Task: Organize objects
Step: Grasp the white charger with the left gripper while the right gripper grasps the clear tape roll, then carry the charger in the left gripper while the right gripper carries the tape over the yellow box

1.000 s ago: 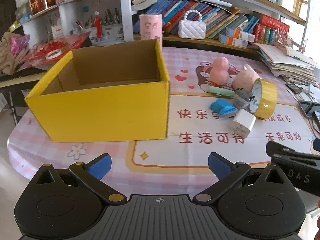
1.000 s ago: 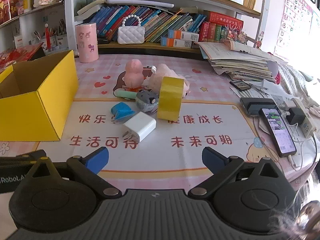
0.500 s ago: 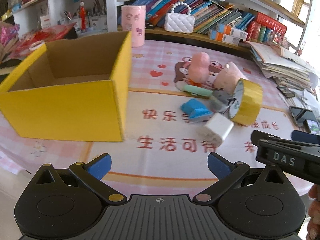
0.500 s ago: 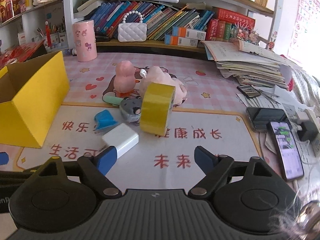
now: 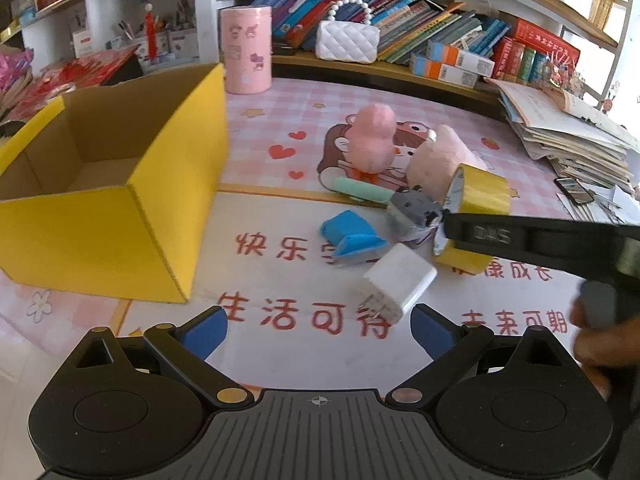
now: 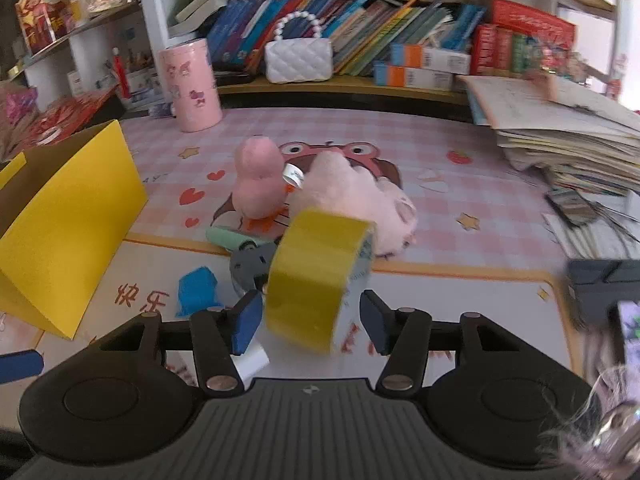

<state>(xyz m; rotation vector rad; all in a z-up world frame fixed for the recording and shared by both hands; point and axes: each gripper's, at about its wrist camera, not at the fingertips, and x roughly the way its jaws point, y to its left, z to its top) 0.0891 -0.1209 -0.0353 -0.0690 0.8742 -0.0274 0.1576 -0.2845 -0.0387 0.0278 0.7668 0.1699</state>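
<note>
- Yellow tape roll (image 6: 320, 280) stands on edge on the counter (image 6: 460, 304), in the cluster of loose things, with the right hand-held gripper (image 6: 310, 322) straddling it; the jaws are closing, and the left pad looks just at the roll's side while a gap shows at the right pad, so I judge it not yet gripped.
- Yellow box (image 5: 120, 184) sits at the left of the counter, well apart from the cluster; the part of its inside that shows is bare cardboard, so nothing appears sorted yet.
- Left on the counter: a white charger (image 5: 398, 284), a blue piece (image 5: 352, 236), a grey gadget (image 5: 414, 212), a mint-green stick (image 5: 362, 192), a pink duck toy (image 5: 372, 140) and a pale pink plush (image 6: 356, 196), all close together.
- Left hand-held gripper (image 5: 318, 330) hovers near the charger with its jaws wide apart and just starting to close; nothing is between the pads, though the charger's prongs lie just ahead of them.
- My reading: the task is at its very start, first picks in hand, every item still to go into the box.
</note>
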